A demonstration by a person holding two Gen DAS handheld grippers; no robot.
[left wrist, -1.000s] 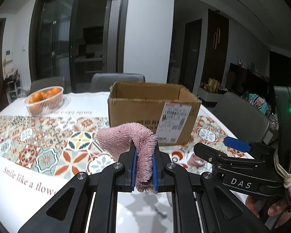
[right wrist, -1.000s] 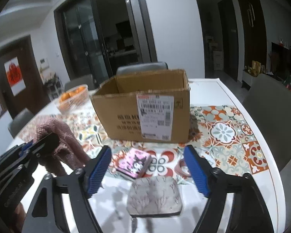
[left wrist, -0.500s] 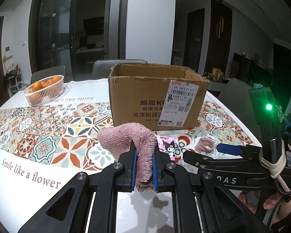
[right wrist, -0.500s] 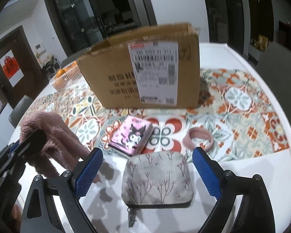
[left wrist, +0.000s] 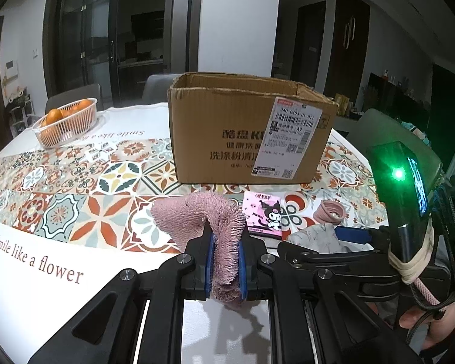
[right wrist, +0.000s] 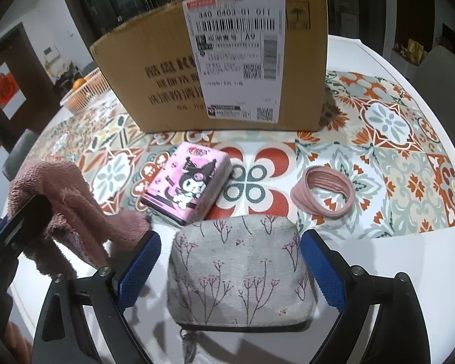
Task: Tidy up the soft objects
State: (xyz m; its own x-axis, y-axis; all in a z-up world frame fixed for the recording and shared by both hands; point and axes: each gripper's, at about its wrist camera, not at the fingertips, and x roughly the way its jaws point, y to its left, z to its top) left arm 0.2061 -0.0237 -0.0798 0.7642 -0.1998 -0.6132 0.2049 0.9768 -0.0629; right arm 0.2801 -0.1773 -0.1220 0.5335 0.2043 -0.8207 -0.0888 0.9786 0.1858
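My left gripper (left wrist: 225, 268) is shut on a fluffy pink towel (left wrist: 197, 215), which folds over its blue pads and hangs just above the table. That pink towel (right wrist: 60, 203) also shows at the left of the right wrist view. My right gripper (right wrist: 230, 268) is open, its blue pads standing either side of a grey floral zip pouch (right wrist: 242, 279) without touching it. Beyond the pouch lie a pink cartoon tissue pack (right wrist: 188, 185) and a pink hair band (right wrist: 321, 194). An open cardboard box (left wrist: 245, 133) stands behind them.
A white basket of oranges (left wrist: 65, 121) sits at the far left of the round table (left wrist: 45, 273), which has a patterned cloth. Grey chairs (left wrist: 75, 98) stand around it. A hand (left wrist: 424, 324) holds the right gripper's handle at the lower right.
Both grippers have sunk toward the table. The right one tilted down and came over the floral pouch, its jaws a little wider. The towel stays clamped in the left gripper.
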